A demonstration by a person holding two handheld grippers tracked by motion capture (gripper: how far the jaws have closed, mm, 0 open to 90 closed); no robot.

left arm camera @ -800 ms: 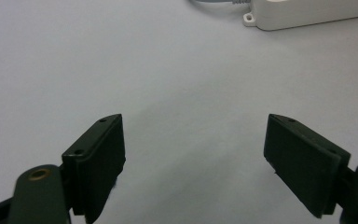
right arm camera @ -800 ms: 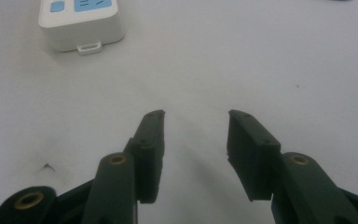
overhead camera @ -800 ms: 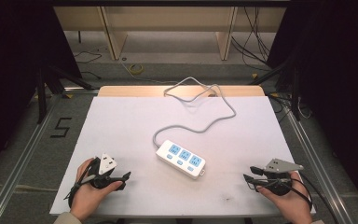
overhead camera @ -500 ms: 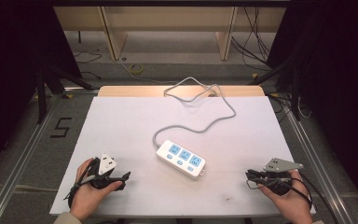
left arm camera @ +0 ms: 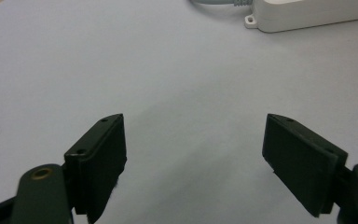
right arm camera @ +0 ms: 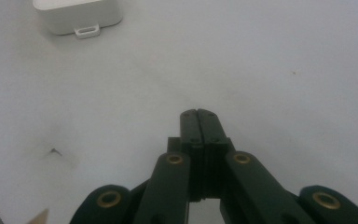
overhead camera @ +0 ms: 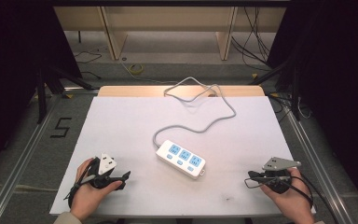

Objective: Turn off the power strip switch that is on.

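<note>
A white power strip (overhead camera: 181,158) with three blue-faced sockets lies near the middle of the white table (overhead camera: 121,126). Its grey cable (overhead camera: 205,123) curls away toward the far edge. At the near left, a hand holds my left gripper (overhead camera: 121,176) with its jaws pointing right toward the strip. In the left gripper view the jaws of the left gripper (left arm camera: 195,135) stand wide open over bare table, with an end of the strip (left arm camera: 317,14) beyond. My right gripper (overhead camera: 251,176) sits at the near right, pointing left. Its jaws are pressed together on nothing (right arm camera: 198,114), with a corner of the strip (right arm camera: 77,16) ahead.
A small dark mark (overhead camera: 226,198) sits on the table between the right gripper and the front edge. A wooden strip (overhead camera: 121,91) runs along the far edge. Beyond it the floor holds loose cables (overhead camera: 256,42) and table legs. A "5" (overhead camera: 61,127) is marked on the floor at left.
The right gripper's jaws, slightly apart earlier, have come together. The left hand and the power strip have stayed put.
</note>
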